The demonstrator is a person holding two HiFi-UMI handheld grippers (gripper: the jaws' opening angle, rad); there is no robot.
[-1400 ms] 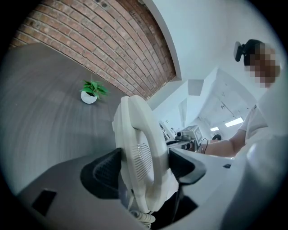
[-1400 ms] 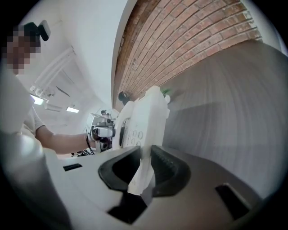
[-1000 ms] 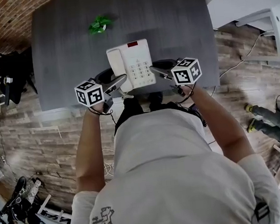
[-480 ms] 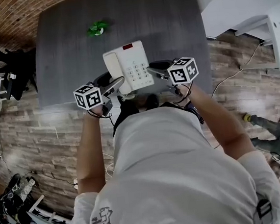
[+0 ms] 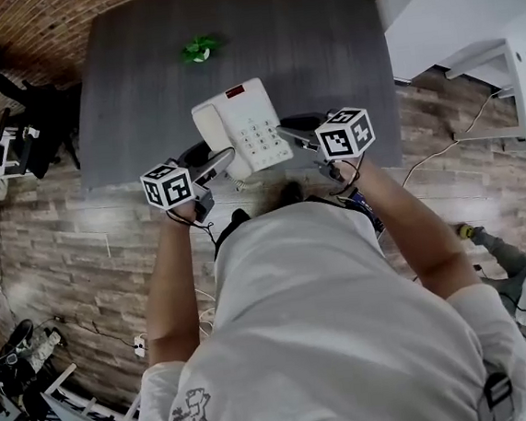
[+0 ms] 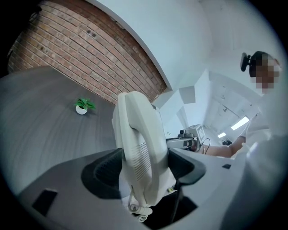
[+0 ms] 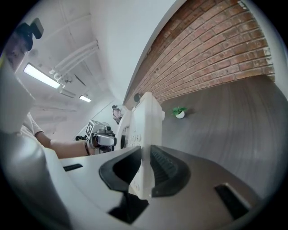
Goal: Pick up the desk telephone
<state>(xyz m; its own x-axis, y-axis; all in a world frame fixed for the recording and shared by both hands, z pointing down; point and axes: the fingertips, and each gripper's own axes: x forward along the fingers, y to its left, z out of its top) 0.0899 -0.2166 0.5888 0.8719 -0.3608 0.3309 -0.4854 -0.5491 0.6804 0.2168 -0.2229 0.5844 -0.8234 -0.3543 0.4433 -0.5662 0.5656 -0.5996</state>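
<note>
The white desk telephone [image 5: 241, 128], with its handset on the left and keypad on the right, hangs tilted above the dark grey table [image 5: 323, 60] near the table's front edge. My left gripper [image 5: 221, 158] clamps its handset side. In the left gripper view the handset [image 6: 139, 148] fills the space between the wide-set jaws of the left gripper [image 6: 144, 168]. My right gripper [image 5: 293, 135] pinches the phone's thin right edge. In the right gripper view that edge [image 7: 146, 121] stands between the narrow jaws of the right gripper [image 7: 143, 170], which are closing tighter on it.
A small green potted plant [image 5: 198, 48] stands at the far middle of the table, and it also shows as the plant [image 6: 82, 106] [image 7: 179, 112] in both gripper views. A brick wall runs behind the table. Cables and clutter lie on the wooden floor to both sides.
Both grippers have risen with the telephone between them. The phone now sits higher and tilts a little more to the left.
</note>
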